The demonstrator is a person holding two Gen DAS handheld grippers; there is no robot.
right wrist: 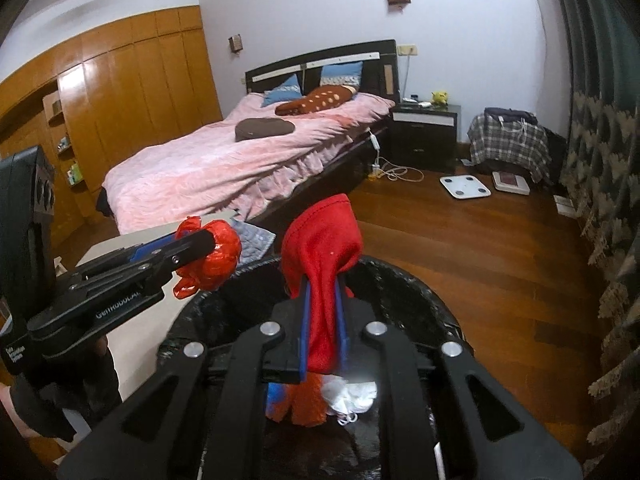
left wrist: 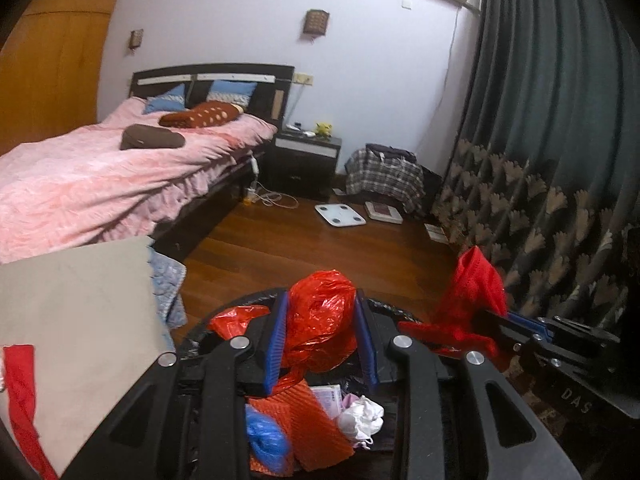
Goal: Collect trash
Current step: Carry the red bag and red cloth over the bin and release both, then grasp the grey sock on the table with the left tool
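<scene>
A: What's the room like?
B: A bedroom with a dark wood floor (right wrist: 472,248). A bed (right wrist: 224,168) under a pink cover fills the far left, a black nightstand (right wrist: 424,136) stands right of its head, and a dark curtain (left wrist: 560,120) runs down the right side. Two flat scales (left wrist: 340,214) lie on the floor at the far end.

A: Any surface close by?
B: A beige surface (left wrist: 80,320) at the near left, beside the foot of the bed.

A: And the container?
B: A bin with a black liner (right wrist: 404,280) sits right under both grippers. Inside lie orange and blue wrappers (left wrist: 296,420) and crumpled white tissue (left wrist: 360,416).

A: What are the grippers doing?
B: The left gripper (left wrist: 322,340) is clamped on a crumpled red plastic bag (left wrist: 320,328), held over the bin's left edge. The right gripper (right wrist: 322,328) is clenched tight on a red cloth (right wrist: 324,248) that sticks up from its blue pads (right wrist: 305,320), above the bin's opening.

A: Room to move?
B: The floor past the bin's far rim is open up to the scales; the curtain is near on the right, the beige surface close on the left.
</scene>
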